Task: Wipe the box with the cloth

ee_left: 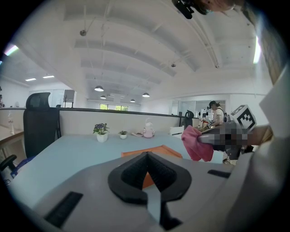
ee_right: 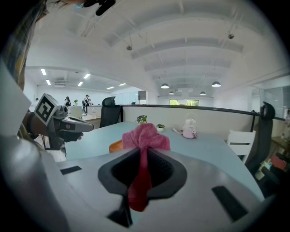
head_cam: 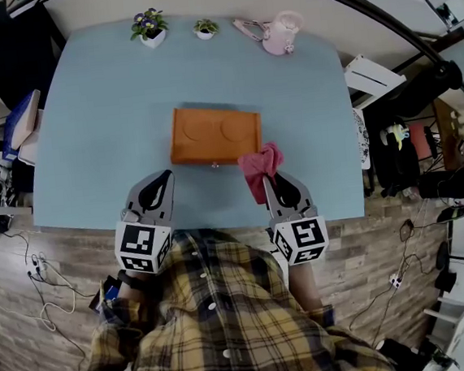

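The grey left gripper (head_cam: 164,179) hovers above the near edge of the pale blue table (head_cam: 95,120), jaws pressed together on nothing. Just ahead and to its right lies the flat orange rectangular box (head_cam: 215,133) — two round recesses mark its top. At the box's near right corner hangs the crumpled pink cloth (head_cam: 260,166) — pinched firmly in the right gripper (head_cam: 279,182).

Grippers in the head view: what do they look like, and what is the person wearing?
The left gripper and right gripper have light grey, tapering bodies with black ribbed jaw pads. Each carries a white cube printed with black square markers. The person wears a yellow-and-dark plaid shirt with buttons.
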Action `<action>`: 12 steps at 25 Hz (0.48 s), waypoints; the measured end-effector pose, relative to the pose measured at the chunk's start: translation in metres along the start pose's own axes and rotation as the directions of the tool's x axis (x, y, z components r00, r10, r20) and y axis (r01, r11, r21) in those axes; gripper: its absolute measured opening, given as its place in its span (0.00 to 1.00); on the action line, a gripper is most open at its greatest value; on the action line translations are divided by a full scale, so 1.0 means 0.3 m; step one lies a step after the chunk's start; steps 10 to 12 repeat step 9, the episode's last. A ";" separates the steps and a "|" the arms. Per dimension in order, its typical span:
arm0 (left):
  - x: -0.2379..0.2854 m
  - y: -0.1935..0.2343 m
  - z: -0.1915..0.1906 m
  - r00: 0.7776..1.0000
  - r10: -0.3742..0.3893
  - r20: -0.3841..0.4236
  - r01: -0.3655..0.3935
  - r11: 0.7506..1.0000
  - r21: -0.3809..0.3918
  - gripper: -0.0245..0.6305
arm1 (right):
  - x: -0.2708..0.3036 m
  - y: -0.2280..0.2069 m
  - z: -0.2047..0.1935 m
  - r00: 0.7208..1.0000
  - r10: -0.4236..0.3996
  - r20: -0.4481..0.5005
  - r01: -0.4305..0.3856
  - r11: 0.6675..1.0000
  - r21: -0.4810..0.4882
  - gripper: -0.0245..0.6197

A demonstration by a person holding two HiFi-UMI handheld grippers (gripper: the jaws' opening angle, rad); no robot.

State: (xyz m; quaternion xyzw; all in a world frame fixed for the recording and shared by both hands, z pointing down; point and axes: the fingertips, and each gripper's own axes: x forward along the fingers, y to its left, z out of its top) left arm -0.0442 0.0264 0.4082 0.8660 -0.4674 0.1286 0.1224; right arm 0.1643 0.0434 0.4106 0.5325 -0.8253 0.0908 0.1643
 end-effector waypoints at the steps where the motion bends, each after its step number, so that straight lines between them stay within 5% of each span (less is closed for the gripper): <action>1: 0.001 0.002 -0.001 1.000 -0.001 -0.001 0.001 1.000 0.000 0.02 | 0.002 0.001 -0.002 1.000 -0.001 -0.001 0.001 1.000 0.001 0.11; 12: 0.027 0.009 -0.007 1.000 -0.014 -0.009 0.014 1.000 0.001 0.02 | 0.012 -0.011 -0.011 1.000 -0.014 -0.016 0.014 1.000 0.007 0.11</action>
